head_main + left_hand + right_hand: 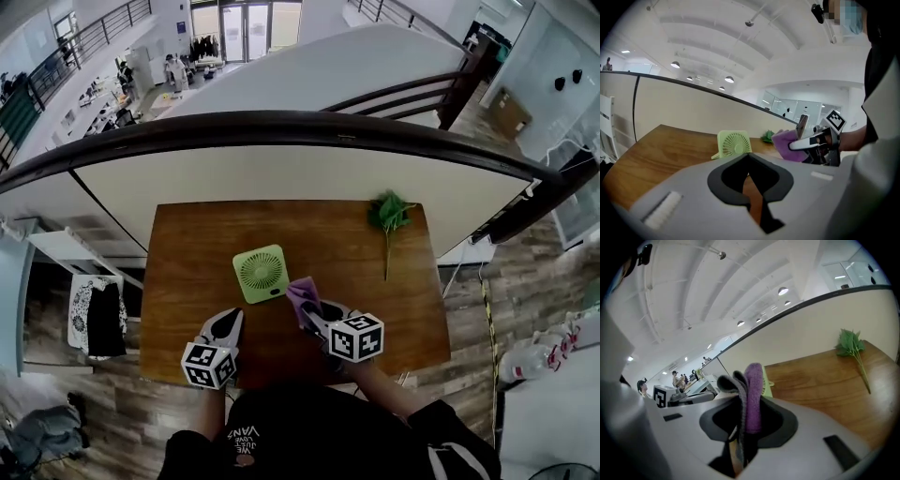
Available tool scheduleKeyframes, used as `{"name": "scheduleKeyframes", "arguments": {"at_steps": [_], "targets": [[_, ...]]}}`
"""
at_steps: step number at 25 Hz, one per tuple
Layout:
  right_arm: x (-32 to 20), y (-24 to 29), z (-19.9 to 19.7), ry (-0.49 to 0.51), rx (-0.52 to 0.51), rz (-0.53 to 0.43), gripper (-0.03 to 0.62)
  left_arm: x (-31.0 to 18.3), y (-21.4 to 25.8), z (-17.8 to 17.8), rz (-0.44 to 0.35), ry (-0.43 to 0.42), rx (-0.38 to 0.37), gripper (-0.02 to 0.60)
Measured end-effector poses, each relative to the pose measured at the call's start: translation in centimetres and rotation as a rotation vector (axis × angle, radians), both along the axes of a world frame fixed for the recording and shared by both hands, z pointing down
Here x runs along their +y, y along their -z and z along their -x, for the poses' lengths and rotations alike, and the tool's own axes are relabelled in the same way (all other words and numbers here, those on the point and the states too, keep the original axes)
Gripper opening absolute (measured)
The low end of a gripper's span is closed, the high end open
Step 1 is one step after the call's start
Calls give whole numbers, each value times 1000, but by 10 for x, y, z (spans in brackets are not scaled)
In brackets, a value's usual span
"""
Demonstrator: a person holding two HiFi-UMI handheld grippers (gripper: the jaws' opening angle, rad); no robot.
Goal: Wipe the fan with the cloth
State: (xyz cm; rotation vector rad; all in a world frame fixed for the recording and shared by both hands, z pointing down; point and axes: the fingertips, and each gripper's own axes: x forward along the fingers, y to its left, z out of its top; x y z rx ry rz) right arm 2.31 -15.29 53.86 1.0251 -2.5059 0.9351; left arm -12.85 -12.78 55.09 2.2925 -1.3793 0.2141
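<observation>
My left gripper (pixel 748 157) has its jaws pressed fully together with nothing between them, only the brown wood of the worktop (pixel 187 244) showing below where they meet. My right gripper (pixel 307 307) has its jaws clamped on the cloth (pixel 753 390), a purple piece with a grey layer against it, bunched into an upright fold that rises above the jaw tips. The fan (pixel 261 273), small, square and pale green, stands on the worktop straight ahead of my left jaws and a little beyond them, with its round grille turned toward me and tipped back. From my right jaws the fan lies to the left and just ahead, and a sliver of its green edge shows right behind the cloth in the right gripper view. In the left gripper view there is a gap between the fan's right edge and the cloth, so the 2 are near but apart. My 2 grippers sit side by side at the near edge of the worktop, the right one slightly further forward, each with its cube of square markers toward me. Well ahead of my right jaws and off to their right, a sprig of green leaves (pixel 387 214) lies flat on the wood near the far edge. Beyond that edge runs a dark curved railing (pixel 281 127).
</observation>
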Motion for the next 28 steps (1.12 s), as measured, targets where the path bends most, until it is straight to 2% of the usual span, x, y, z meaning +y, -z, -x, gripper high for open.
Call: {"name": "scheduleKeyframes", "arguments": {"at_steps": [10,11,13,14,21,28], "targets": [[-27,-14,31,-1,19,24,100,-41,-39,9,87,-65,46,18],[-28,-15,33,1,19,27,100,-43,-42,8,97,-69,53,37],[-32,-16,38,6,19,30,101,-47,-51,8,120,-76,65,138],[-34,-17,41,8,19,30,101,-49,-55,9,131,-79,70,147],[-46,-16,66,56,18,23,100,-62,-78,3,169,-133,99,175],[-54,-15,99,127,18,18,100,-69,-92,0,193,-164,112,176]]}}
